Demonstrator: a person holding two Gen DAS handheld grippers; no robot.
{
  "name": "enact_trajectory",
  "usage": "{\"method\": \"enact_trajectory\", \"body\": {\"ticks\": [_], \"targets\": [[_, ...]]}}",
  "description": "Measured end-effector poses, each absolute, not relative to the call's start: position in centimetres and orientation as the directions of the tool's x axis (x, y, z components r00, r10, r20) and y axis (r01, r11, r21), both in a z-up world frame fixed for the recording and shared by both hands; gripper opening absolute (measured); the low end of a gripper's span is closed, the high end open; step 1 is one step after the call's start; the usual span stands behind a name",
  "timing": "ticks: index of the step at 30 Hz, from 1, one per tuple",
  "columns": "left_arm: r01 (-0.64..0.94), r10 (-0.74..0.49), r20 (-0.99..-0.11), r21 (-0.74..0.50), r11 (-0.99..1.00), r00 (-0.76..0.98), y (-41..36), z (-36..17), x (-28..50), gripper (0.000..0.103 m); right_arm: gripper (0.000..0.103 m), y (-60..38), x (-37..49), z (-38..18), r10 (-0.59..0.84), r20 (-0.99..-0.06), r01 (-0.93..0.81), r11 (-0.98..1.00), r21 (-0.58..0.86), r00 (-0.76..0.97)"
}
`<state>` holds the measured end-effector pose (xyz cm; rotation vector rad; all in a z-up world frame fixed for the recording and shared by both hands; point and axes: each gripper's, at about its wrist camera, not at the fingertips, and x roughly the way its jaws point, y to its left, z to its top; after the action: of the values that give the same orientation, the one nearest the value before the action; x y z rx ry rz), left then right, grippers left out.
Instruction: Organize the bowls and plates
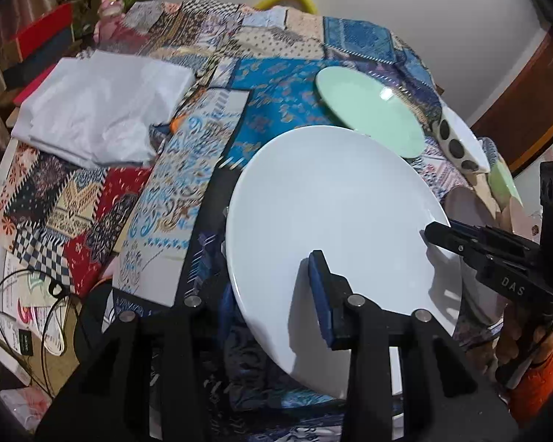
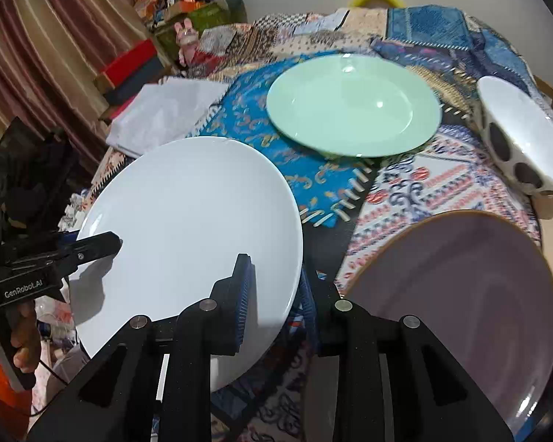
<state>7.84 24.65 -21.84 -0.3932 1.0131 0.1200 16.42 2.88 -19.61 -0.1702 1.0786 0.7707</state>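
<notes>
A large white plate [image 1: 335, 228] is held above the patchwork table by both grippers. My left gripper [image 1: 272, 276] is shut on its near-left rim, one finger on top and one hidden beneath. My right gripper [image 2: 276, 276] is shut on the white plate [image 2: 195, 228] at its right rim. The right gripper also shows in the left wrist view [image 1: 490, 258], and the left gripper in the right wrist view [image 2: 55, 258]. A mint green plate [image 2: 354, 103] lies flat behind. A lilac plate [image 2: 461, 294] lies at the right. A white bowl with dark dots [image 2: 523, 143] is tilted on its side.
A folded white cloth [image 1: 103, 107] lies at the table's left. The patchwork tablecloth [image 1: 276, 84] covers the table. Boxes and clutter [image 2: 136, 59] stand beyond the far left edge. Cables and papers [image 1: 29, 313] lie off the near left edge.
</notes>
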Motion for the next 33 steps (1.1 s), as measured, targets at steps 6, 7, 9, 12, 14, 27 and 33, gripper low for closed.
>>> {"method": "enact_trajectory", "body": {"ticks": [6, 7, 9, 12, 14, 27, 33], "targets": [[-0.232, -0.097, -0.826, -0.266, 0.936, 0.556, 22.5, -20.0, 8.8, 0.036, 0.025, 0.5, 16.5, -17.9, 0.492, -0.817, -0.619, 0.752, 0.224, 0.301], [-0.217, -0.105, -0.821, -0.269, 0.938, 0.561, 21.9, -19.6, 9.0, 0.036, 0.025, 0.1, 16.6, -17.6, 0.495, -0.812, -0.614, 0.756, 0.227, 0.309], [-0.196, -0.118, -0.814, -0.273, 0.942, 0.568, 21.1, -19.2, 9.3, 0.036, 0.025, -0.9, 16.7, -17.0, 0.496, -0.803, -0.603, 0.765, 0.225, 0.331], [-0.168, -0.137, -0.807, -0.281, 0.945, 0.574, 19.7, -18.6, 9.8, 0.036, 0.025, -2.3, 16.8, -16.3, 0.493, -0.791, -0.585, 0.781, 0.219, 0.362], [-0.152, -0.149, -0.804, -0.284, 0.947, 0.576, 18.7, -18.2, 10.2, 0.036, 0.025, -3.4, 16.9, -15.8, 0.492, -0.786, -0.575, 0.788, 0.219, 0.375], [-0.077, -0.190, -0.802, -0.281, 0.957, 0.566, 12.9, -17.0, 12.5, 0.036, 0.025, -9.7, 16.6, -14.5, 0.474, -0.759, -0.510, 0.832, 0.218, 0.447], [-0.054, -0.203, -0.816, -0.275, 0.960, 0.542, 10.8, -17.6, 13.4, 0.036, 0.025, -12.2, 16.4, -15.1, 0.459, -0.763, -0.480, 0.848, 0.224, 0.455]]}}
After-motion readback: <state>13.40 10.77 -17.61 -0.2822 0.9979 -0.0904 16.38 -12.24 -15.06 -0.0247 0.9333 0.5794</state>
